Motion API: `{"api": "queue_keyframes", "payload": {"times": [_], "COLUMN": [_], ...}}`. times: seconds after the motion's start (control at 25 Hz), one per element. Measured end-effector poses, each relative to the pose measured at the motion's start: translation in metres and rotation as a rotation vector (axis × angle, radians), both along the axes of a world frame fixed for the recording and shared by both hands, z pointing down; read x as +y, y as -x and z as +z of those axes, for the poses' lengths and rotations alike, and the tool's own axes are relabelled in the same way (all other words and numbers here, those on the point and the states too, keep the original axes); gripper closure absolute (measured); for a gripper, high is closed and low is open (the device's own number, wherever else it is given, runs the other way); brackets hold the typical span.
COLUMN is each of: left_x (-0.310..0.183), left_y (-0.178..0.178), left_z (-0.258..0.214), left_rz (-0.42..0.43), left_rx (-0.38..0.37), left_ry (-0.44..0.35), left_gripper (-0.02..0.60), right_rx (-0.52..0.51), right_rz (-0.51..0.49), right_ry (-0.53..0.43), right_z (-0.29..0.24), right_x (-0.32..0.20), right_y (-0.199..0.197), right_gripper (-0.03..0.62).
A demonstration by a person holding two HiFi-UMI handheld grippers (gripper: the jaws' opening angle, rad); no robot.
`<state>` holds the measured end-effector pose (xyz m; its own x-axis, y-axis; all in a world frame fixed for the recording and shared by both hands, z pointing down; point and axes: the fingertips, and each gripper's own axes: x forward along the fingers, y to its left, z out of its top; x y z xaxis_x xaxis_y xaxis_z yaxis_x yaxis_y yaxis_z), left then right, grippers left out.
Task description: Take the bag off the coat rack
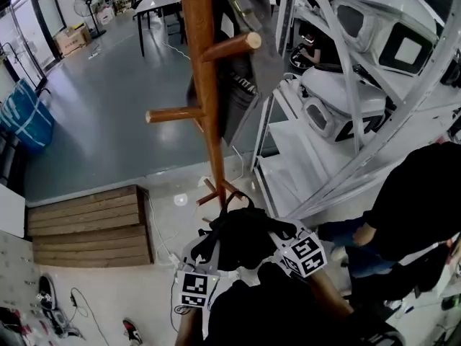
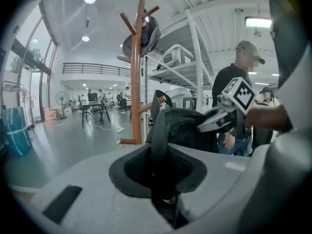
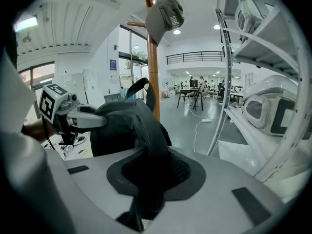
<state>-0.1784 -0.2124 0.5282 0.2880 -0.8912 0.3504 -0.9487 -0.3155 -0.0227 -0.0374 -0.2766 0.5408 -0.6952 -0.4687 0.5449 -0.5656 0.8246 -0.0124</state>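
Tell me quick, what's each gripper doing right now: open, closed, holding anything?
Left gripper: jaws closed on a strap of the black bag.
Right gripper: jaws closed on another strap of that bag.

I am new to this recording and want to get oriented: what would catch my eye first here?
A black bag hangs between the left gripper and the right gripper, each with its jaws shut on a strap. Beyond it rises a wooden coat rack, with a grey cap on top.
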Motion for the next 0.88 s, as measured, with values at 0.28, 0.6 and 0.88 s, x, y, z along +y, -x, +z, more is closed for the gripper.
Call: {"api": "queue_keyframes", "payload": {"times": [0.28, 0.6, 0.88], "left_x": [0.011, 0.019, 0.018], "left_y": [-0.006, -0.009, -0.011], "left_z": [-0.004, -0.01, -0.013], "left_rz": [0.071, 0.088, 0.091], "left_rx": [0.004, 0.015, 0.014], "left_ry": [-0.016, -0.027, -0.044], "left_gripper": [0.506, 0.506, 0.506], "right_rx": [-0.006, -0.011, -0.03], "right_rz": [0.072, 0.085, 0.096], "right_ry": [0.001, -0.026, -0.029], "right_z": [-0.004, -0.01, -0.01], "right_x": [0.024, 0.032, 0.033], "right_y": [-0.01, -0.016, -0.017], "right_gripper": [0.522, 0.523, 0.523]}}
